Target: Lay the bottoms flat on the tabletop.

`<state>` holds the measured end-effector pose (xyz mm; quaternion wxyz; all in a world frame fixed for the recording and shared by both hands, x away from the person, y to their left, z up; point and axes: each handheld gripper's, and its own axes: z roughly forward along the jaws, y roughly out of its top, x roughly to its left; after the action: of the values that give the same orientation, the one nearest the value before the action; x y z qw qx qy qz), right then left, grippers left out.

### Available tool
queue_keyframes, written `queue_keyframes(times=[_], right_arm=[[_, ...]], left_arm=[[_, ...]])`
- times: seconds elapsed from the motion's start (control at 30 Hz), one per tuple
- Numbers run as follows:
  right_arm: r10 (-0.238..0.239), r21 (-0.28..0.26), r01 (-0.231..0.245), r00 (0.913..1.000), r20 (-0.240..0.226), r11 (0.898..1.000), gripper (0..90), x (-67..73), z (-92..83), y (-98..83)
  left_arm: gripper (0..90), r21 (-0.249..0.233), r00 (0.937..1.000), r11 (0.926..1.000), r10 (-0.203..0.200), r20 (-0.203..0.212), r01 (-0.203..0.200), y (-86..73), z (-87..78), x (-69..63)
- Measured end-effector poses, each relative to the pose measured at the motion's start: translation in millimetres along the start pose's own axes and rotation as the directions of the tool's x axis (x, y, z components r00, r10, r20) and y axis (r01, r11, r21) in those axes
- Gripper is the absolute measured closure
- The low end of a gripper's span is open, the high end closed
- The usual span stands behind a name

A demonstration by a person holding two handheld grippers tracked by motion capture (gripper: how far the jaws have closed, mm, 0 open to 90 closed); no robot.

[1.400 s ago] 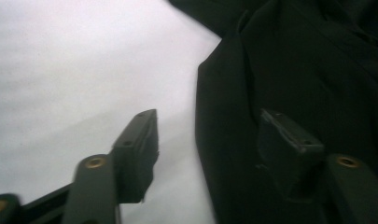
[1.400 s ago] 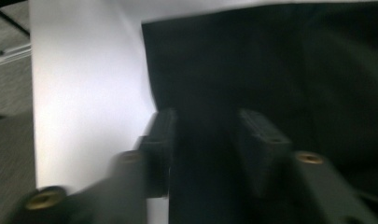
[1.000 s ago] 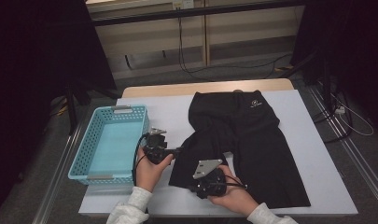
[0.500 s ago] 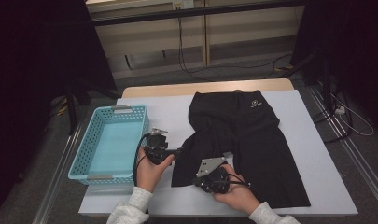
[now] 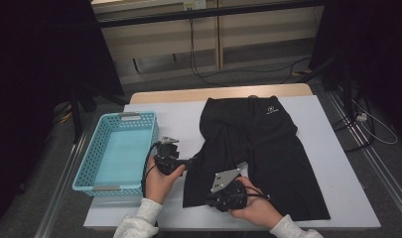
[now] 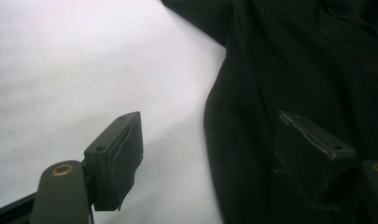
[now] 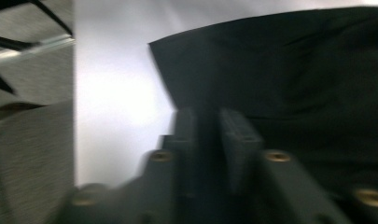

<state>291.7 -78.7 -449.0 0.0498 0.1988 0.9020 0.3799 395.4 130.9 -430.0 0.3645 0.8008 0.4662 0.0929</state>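
Black shorts (image 5: 258, 139) lie flat on the white table (image 5: 327, 148), waistband at the far side. My left gripper (image 5: 191, 161) sits at the left edge of the shorts and is open. In the left gripper view (image 6: 210, 121) one pad hangs over bare table and the other over the dark cloth (image 6: 294, 60). My right gripper (image 5: 208, 201) rests low on the near left leg, by the hem. Its jaws have just been opening; in the blurred right gripper view (image 7: 207, 116) a narrow gap shows between the pads, with the shorts (image 7: 280, 60) beyond. Whether cloth lies in that gap I cannot tell.
A light blue plastic basket (image 5: 89, 153) stands on the table's left side, next to my left hand. The near table edge runs just below both hands. Cables and dark stands are on the floor beyond and to the right.
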Motion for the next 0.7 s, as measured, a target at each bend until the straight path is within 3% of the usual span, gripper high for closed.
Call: queue_keyframes(times=[0.1, 0.2, 0.27, 0.3, 0.33, 0.4, 0.57, 0.7], right_arm=[[0.005, -0.021, -0.004, 0.9997, 0.024, 1.000, 58.7, 2.1, 4.0, 4.1], [-0.021, -0.007, 0.022, 0.9989, 0.041, 1.000, 56.7, 6.0, 9.2, 5.9], [-0.025, -0.019, 0.026, 0.9989, 0.041, 0.999, 66.3, 6.3, 10.4, 5.7], [-0.025, -0.019, 0.026, 0.9989, 0.041, 0.999, 66.3, 6.3, 10.4, 5.7], [-0.010, -0.019, 0.011, 0.9990, 0.044, 1.000, 77.5, 5.4, 9.2, 4.9], [-0.003, -0.012, 0.004, 0.9992, 0.040, 1.000, 85.9, 3.9, 7.1, 3.9], [0.005, -0.005, -0.005, 1.0000, -0.003, 1.000, 88.2, 3.0, 2.4, 0.0], [-0.001, 0.005, 0.001, 0.9998, -0.019, 1.000, 88.3, 3.9, 1.5, 0.3]], left_arm=[[25.2, -0.005, 1.0000, 1.0000, -0.006, -0.007, 0.005, -0.1, 0.7, 1.4], [30.4, -0.009, 0.9999, 1.0000, 0.000, -0.010, 0.000, -0.5, 2.0, 2.9], [32.0, -0.004, 1.0000, 1.0000, -0.003, -0.006, 0.003, -0.6, 3.1, 4.4], [33.6, -0.004, 1.0000, 1.0000, -0.003, -0.006, 0.003, -0.6, 3.1, 4.4], [33.7, -0.010, 0.9999, 0.9999, -0.012, -0.001, 0.012, 0.5, 3.4, 5.2], [34.0, -0.013, 0.9998, 0.9998, -0.017, 0.005, 0.017, 2.0, 3.6, 5.9], [35.3, -0.027, 0.9988, 0.9995, -0.013, 0.047, 0.014, 6.0, 10.5, 4.3], [43.4, -0.006, 0.9984, 0.9999, 0.008, 0.056, -0.008, 10.7, 20.2, -0.9]])
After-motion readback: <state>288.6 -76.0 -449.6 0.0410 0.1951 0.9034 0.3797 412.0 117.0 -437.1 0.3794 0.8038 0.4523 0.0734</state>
